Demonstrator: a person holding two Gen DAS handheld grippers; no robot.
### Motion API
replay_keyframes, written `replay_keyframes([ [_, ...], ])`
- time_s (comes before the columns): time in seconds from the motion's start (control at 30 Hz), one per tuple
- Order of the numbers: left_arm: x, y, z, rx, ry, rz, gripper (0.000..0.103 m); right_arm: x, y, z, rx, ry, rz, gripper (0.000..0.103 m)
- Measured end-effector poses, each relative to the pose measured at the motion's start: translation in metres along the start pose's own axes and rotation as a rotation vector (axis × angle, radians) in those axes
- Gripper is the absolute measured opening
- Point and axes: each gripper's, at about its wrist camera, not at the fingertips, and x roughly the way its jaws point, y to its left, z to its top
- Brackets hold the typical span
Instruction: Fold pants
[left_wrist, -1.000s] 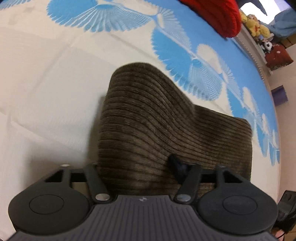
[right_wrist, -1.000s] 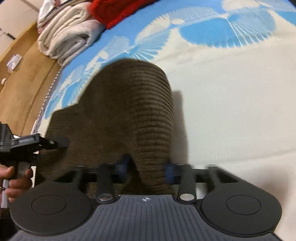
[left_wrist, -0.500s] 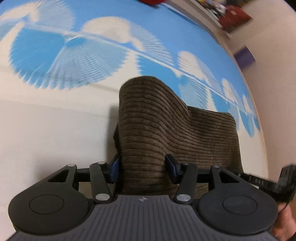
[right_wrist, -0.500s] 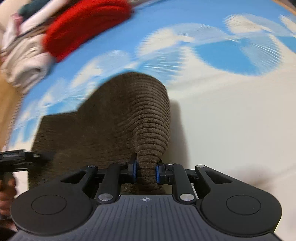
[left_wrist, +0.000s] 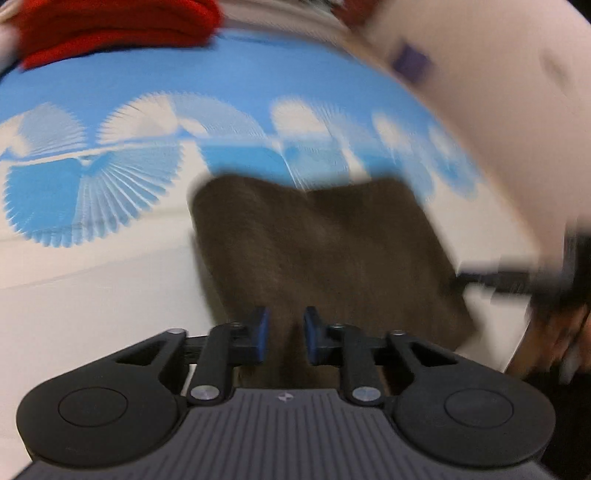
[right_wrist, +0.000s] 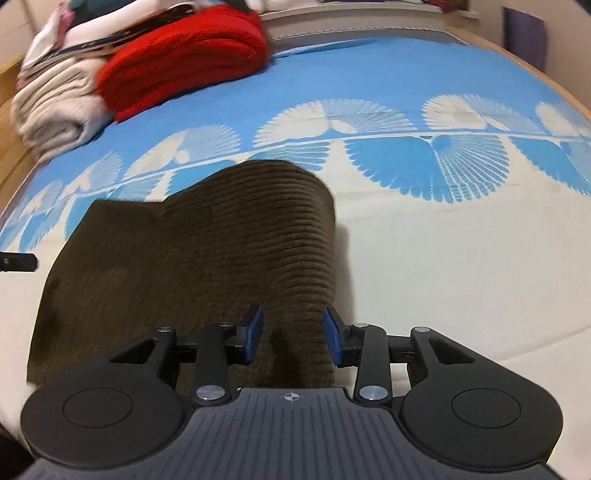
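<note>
Brown corduroy pants (right_wrist: 192, 258) lie folded on the blue-and-white bedspread (right_wrist: 443, 240), with a raised hump along their right side. They also show, blurred, in the left wrist view (left_wrist: 314, 251). My left gripper (left_wrist: 283, 334) has its blue pads close together on a pinch of the pants' near edge. My right gripper (right_wrist: 291, 334) stands open around the near end of the hump, its pads apart from the cloth. The tip of the left gripper pokes in at the left edge of the right wrist view (right_wrist: 18, 261).
A folded red knit (right_wrist: 184, 62) and a stack of beige towels (right_wrist: 51, 107) sit at the far left of the bed. The wooden bed edge (right_wrist: 535, 70) runs along the far right. A hand with the other gripper (left_wrist: 554, 295) shows blurred at right.
My right gripper was shut on the hump half a second ago and has opened. My left gripper has closed onto the pants' edge and swung, and its view is blurred.
</note>
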Motion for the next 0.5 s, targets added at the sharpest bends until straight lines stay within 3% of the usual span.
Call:
replay_keyframes([
  [0.07, 0.028, -0.001, -0.015, 0.060, 0.113, 0.145, 0.003, 0.011, 0.001, -0.007, -0.054, 0.091, -0.008, 0.041],
  [0.13, 0.044, 0.007, -0.021, 0.022, 0.190, 0.212, 0.002, 0.023, 0.004, -0.021, -0.135, 0.197, -0.055, 0.042],
  [0.2, 0.049, 0.009, -0.023, 0.040, 0.244, 0.277, 0.002, 0.021, 0.003, -0.024, -0.147, 0.192, -0.047, 0.044],
  [0.3, 0.029, 0.009, -0.006, 0.012, 0.144, 0.277, 0.007, 0.009, -0.005, -0.015, -0.104, 0.137, -0.040, 0.044],
  [0.43, -0.001, 0.005, 0.023, -0.044, -0.031, 0.295, 0.008, -0.014, -0.010, 0.010, -0.028, -0.063, -0.017, 0.044],
  [0.5, -0.006, 0.003, 0.034, -0.083, -0.105, 0.261, 0.008, -0.017, -0.006, 0.025, -0.003, -0.159, -0.031, 0.044],
])
